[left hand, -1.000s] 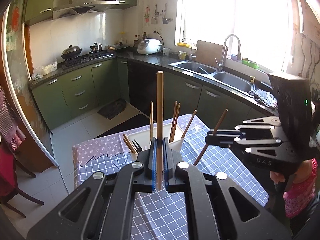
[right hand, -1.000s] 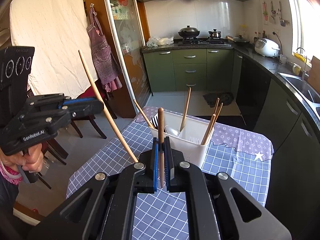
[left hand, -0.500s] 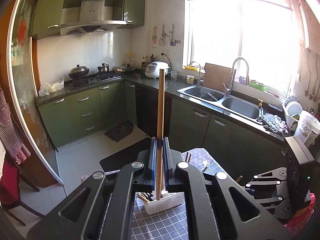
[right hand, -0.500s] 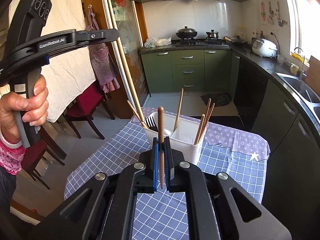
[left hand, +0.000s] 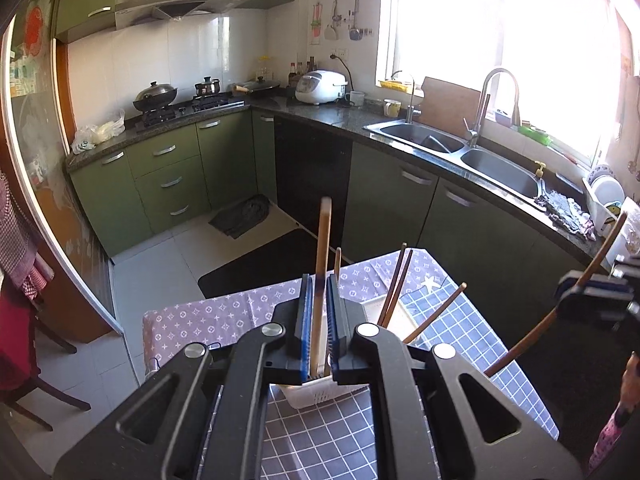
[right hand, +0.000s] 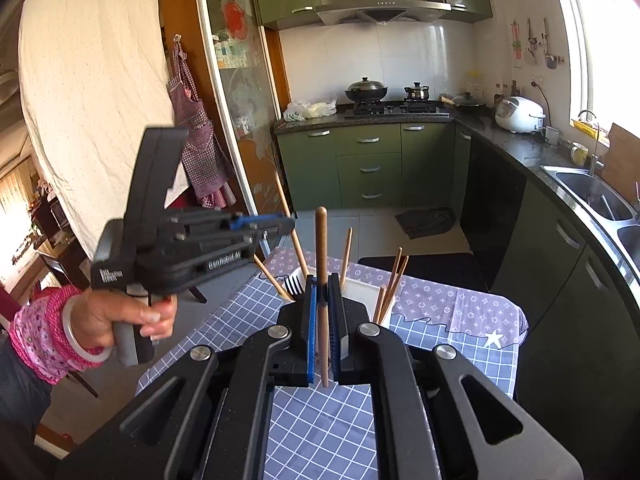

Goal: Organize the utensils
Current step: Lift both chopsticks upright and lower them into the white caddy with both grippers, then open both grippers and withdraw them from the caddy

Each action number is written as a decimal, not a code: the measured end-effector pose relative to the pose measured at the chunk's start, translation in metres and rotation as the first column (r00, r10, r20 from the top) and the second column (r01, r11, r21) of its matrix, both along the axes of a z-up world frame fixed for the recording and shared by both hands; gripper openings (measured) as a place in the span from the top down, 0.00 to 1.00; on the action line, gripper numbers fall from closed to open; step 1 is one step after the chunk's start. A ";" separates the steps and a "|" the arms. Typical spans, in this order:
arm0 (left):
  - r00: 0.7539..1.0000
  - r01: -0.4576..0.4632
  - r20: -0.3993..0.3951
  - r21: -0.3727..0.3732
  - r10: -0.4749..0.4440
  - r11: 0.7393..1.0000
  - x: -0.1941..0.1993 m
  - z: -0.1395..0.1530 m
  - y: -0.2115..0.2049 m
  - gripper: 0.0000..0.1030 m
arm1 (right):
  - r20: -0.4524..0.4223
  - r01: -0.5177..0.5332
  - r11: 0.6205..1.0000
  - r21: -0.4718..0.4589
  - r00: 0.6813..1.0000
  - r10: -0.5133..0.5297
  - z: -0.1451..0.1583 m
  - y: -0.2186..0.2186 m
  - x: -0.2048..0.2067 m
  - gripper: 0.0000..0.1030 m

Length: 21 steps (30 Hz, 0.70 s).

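Observation:
A white utensil caddy (left hand: 320, 392) (right hand: 360, 288) stands on the checked tablecloth and holds several wooden chopsticks (right hand: 394, 280) and a fork (right hand: 294, 284). My left gripper (left hand: 319, 328) is shut on a light wooden chopstick (left hand: 323, 248), held upright with its lower end down in the caddy. It also shows in the right wrist view (right hand: 280, 224), above the caddy's left end. My right gripper (right hand: 323, 332) is shut on a darker chopstick (right hand: 321, 248), held upright on the near side of the caddy. It also shows in the left wrist view (left hand: 592, 292), at the right edge.
The table (right hand: 460, 312) carries a blue checked cloth over a purple patterned one. Green kitchen cabinets (left hand: 168, 176), a stove with pots (left hand: 180, 100) and a double sink (left hand: 460, 152) lie behind. Red chairs (left hand: 16, 320) stand left of the table.
My left gripper has come down from high above the table, and its chopstick's lower end has gone into the caddy. My right gripper has held nearly still with its chopstick.

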<state>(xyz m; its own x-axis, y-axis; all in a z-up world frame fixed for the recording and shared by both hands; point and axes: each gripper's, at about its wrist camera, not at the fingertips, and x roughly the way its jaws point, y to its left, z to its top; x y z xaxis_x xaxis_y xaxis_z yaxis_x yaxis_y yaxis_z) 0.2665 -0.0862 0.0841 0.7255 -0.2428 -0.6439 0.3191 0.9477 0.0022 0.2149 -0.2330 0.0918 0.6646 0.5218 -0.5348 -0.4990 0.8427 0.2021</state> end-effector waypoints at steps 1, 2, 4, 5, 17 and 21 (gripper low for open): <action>1.000 0.003 -0.007 0.001 -0.003 1.000 -0.001 -0.004 0.000 0.78 | 0.007 0.001 1.000 0.010 1.000 -0.001 0.005 -0.002 0.000 0.94; 1.000 0.006 -0.010 -0.003 -0.006 1.000 -0.003 -0.007 0.002 0.71 | 0.011 0.002 1.000 0.019 1.000 -0.002 0.011 -0.003 0.001 0.94; 1.000 0.004 0.000 -0.002 -0.004 1.000 -0.009 -0.011 0.005 0.54 | 0.021 0.008 0.999 0.034 1.000 -0.009 0.022 -0.004 0.005 0.94; 1.000 0.001 0.017 0.001 -0.001 1.000 -0.014 -0.011 0.006 0.53 | 0.029 0.017 0.999 0.040 0.999 -0.018 0.028 -0.005 0.008 0.94; 0.974 -0.073 0.217 0.025 0.066 0.997 -0.114 -0.028 0.015 0.06 | 0.056 0.090 0.994 0.062 0.994 -0.093 0.060 0.014 0.066 0.94; 0.981 -0.080 0.180 0.009 0.078 0.997 -0.125 -0.042 0.015 0.06 | 0.027 0.118 0.993 0.031 0.993 -0.119 0.036 0.021 0.088 0.94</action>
<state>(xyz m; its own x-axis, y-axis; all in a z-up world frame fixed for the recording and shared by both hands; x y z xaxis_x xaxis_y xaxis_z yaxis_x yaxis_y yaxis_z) 0.1414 -0.0711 0.0419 0.8462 -0.1709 -0.5047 0.2363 0.9693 0.0680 0.3031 -0.2118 0.1274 0.7375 0.4538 -0.5001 -0.4019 0.8901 0.2150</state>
